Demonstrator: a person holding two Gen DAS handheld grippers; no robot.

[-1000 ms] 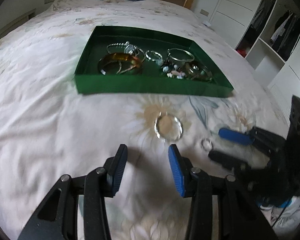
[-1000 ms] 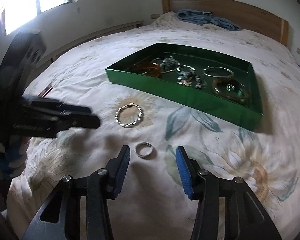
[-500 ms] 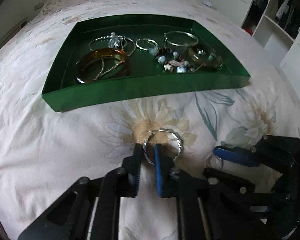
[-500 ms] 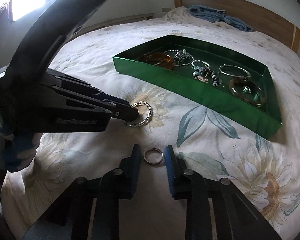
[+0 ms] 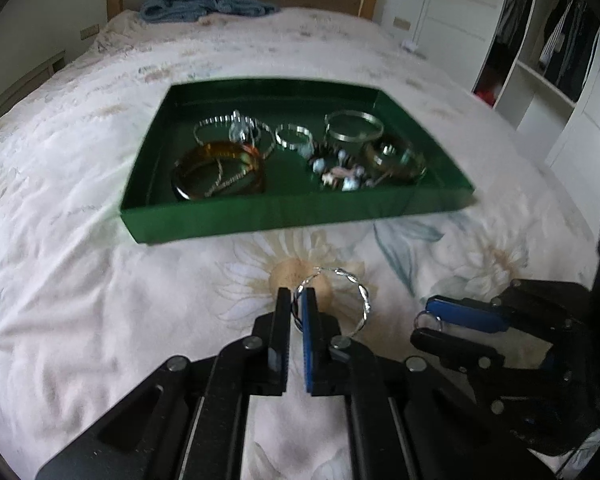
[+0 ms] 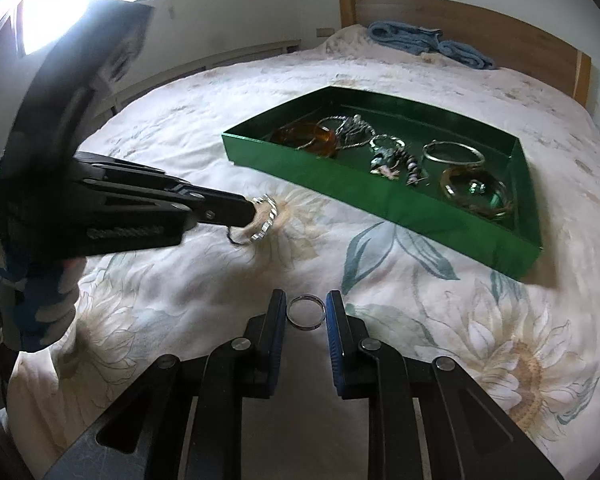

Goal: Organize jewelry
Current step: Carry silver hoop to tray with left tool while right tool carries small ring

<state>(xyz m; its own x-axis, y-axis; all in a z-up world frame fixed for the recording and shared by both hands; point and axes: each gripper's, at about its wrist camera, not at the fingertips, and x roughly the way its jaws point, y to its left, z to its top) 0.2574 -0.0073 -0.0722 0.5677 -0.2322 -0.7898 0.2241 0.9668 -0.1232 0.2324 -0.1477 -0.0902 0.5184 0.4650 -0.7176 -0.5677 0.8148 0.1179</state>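
Left tool [image 5: 296, 300] is pinched onto the near-left rim of the twisted silver bangle [image 5: 346, 292], jaws nearly together with only the wire between them. The right wrist view shows this tool [image 6: 256, 210] from the side, reaching in from the left with the bangle [image 6: 266, 220] at its tip, seemingly raised just off the floral bedspread [image 6: 180, 280]; the left view alone doesn't settle that.

Right tool [image 6: 306, 312] is at a narrow gap with the small silver ring [image 6: 306, 311] between the fingers, pads at its two sides. In the left wrist view that ring [image 5: 428, 322] shows as a small loop between the blue pad and the black finger of the right tool [image 5: 430, 320].

Green tray [image 5: 284, 216] sits on the bed beyond both tools. The left view looks into it straight on: amber bangle [image 5: 220, 170] at near left with a chain across it, beaded bracelet [image 5: 340, 172] in the middle, thin silver bangle [image 5: 354, 126] at far right, greenish bangle [image 5: 396, 158] at near right. The right view sees the tray [image 6: 380, 200] at an angle.

Only the left view shows the open wardrobe [image 5: 540, 60]; only the right view shows the window [image 6: 60, 8] and a patterned blue sleeve [image 6: 40, 300]. Folded blue cloth [image 5: 208, 6] lies at the headboard.
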